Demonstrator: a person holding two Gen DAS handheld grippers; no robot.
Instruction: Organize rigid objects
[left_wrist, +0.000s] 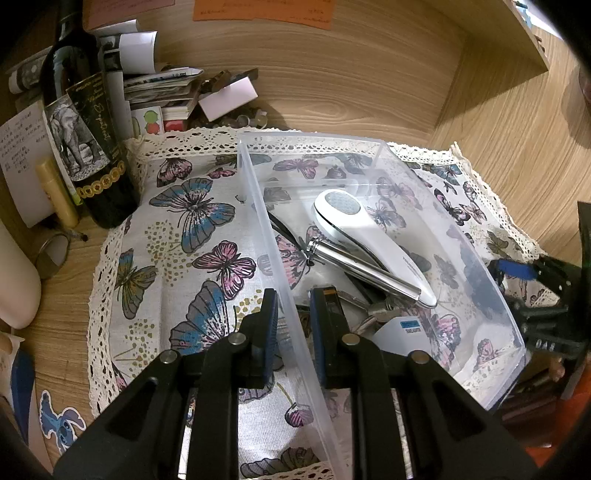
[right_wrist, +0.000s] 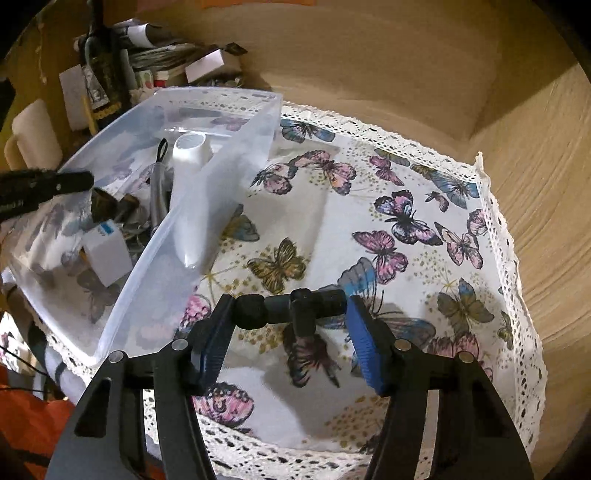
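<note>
The left gripper (left_wrist: 293, 317) straddles the near wall of the clear bin (left_wrist: 258, 199), one finger outside and one inside, closed to a narrow gap about the wall; actual contact cannot be confirmed. The right gripper (right_wrist: 286, 328) hovers over the butterfly cloth (right_wrist: 406, 177) beside the bin, pinching a black T-shaped part (right_wrist: 301, 308) whose long axis runs crosswise between its fingers. Inside the bin a white handheld device (left_wrist: 364, 236) lies flat, head toward the far wall, alongside a chrome tube (left_wrist: 354, 264).

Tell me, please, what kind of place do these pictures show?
Probably a home desk or shelf nook, not a lab: a lace-edged butterfly-print cloth covers the wooden surface, a dark wine bottle with elephant label stands beside stacked papers, under a wooden shelf.
</note>
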